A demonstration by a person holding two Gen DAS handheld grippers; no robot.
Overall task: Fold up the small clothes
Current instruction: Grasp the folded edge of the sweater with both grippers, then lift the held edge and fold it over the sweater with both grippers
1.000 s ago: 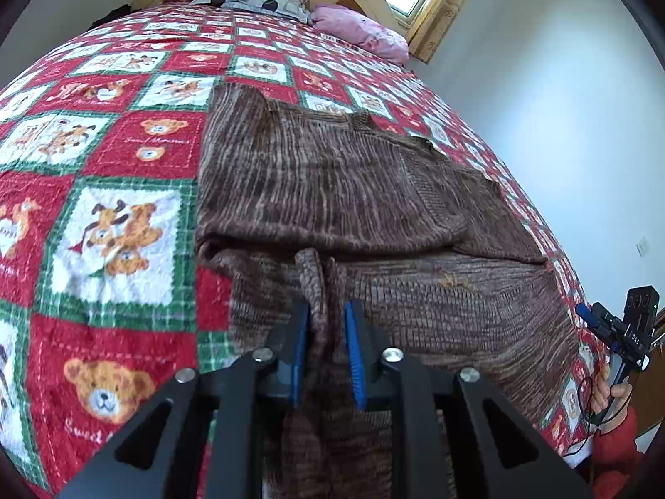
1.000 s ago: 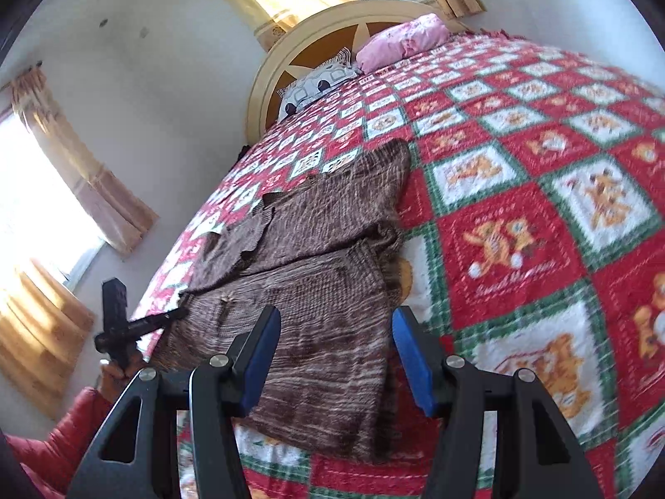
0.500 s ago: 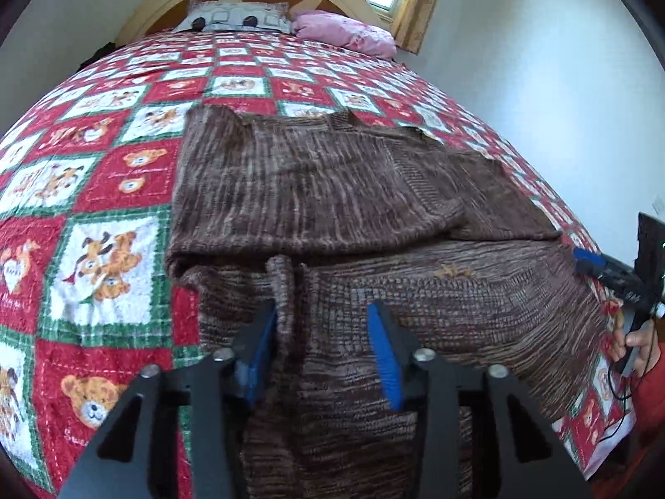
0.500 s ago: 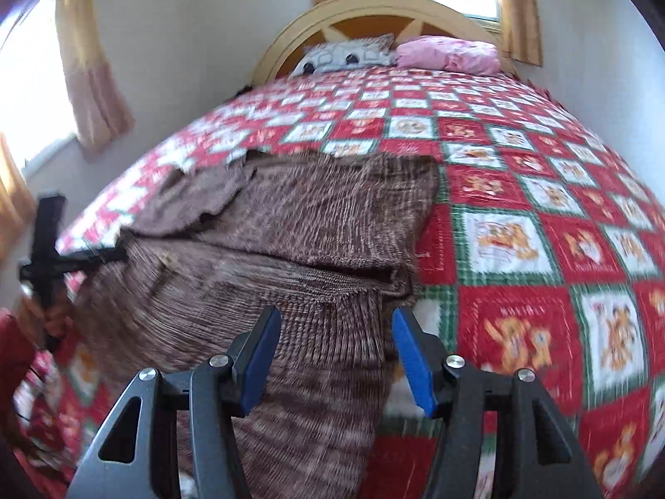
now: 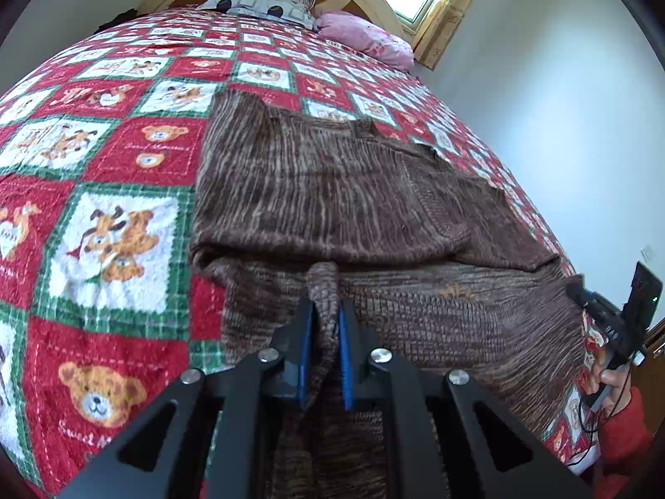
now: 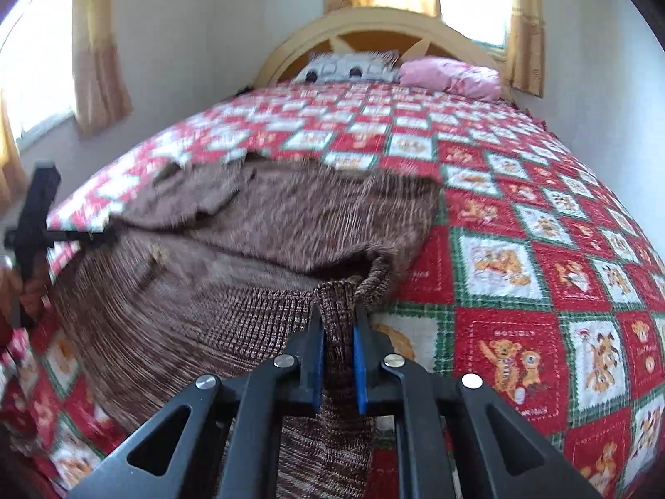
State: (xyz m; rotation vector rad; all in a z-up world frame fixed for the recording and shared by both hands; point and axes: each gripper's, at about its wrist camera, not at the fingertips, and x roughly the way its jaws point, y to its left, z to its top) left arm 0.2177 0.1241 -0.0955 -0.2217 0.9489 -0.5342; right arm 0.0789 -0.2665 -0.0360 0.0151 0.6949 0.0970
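A brown knitted sweater lies partly folded on the red patchwork quilt. It also shows in the right wrist view. My left gripper is shut on a pinched fold of the sweater's near edge. My right gripper is shut on another pinched fold of the knit near its right corner. Each gripper also shows in the other's view, held in a hand: the right one at the far right, the left one at the far left.
A grey patterned pillow and a pink pillow lie at the wooden headboard. White walls and curtained windows surround the bed. The quilt stretches out beside the sweater.
Both grippers have closed on folds of the sweater's near edge; half a second ago both stood open over it. The right view has swung toward the headboard.
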